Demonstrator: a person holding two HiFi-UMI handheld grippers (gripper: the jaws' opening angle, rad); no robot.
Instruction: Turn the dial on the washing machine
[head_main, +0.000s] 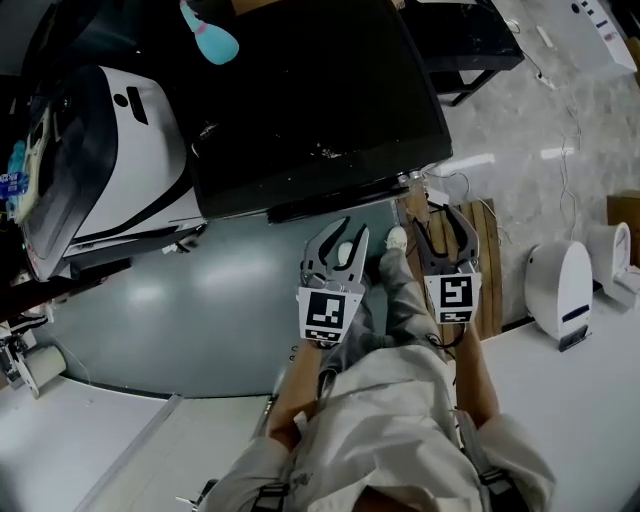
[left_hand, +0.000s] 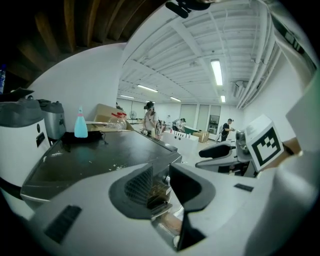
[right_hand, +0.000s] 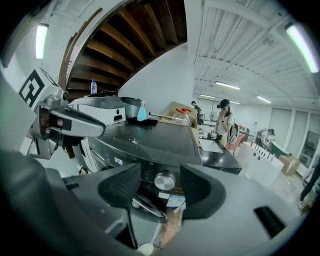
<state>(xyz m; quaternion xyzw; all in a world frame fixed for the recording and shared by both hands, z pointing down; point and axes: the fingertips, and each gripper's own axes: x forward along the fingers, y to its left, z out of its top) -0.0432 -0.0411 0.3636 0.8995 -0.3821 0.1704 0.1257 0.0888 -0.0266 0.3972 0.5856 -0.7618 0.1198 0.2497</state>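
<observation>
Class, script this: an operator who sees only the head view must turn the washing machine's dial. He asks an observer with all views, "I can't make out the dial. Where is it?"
Observer: In the right gripper view, the silver dial sits on the front panel, framed between the right gripper's jaws.
Operator: Gripping it?
Observer: No, the jaws stand apart, short of it.
Operator: Anything beside it?
Observer: A lit display, on the panel to its left.

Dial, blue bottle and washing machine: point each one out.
Dial (right_hand: 165, 181), right gripper view, its silver front face.
Blue bottle (left_hand: 81, 127), left gripper view, its body.
Washing machine (head_main: 320, 100), head view, its dark top.
</observation>
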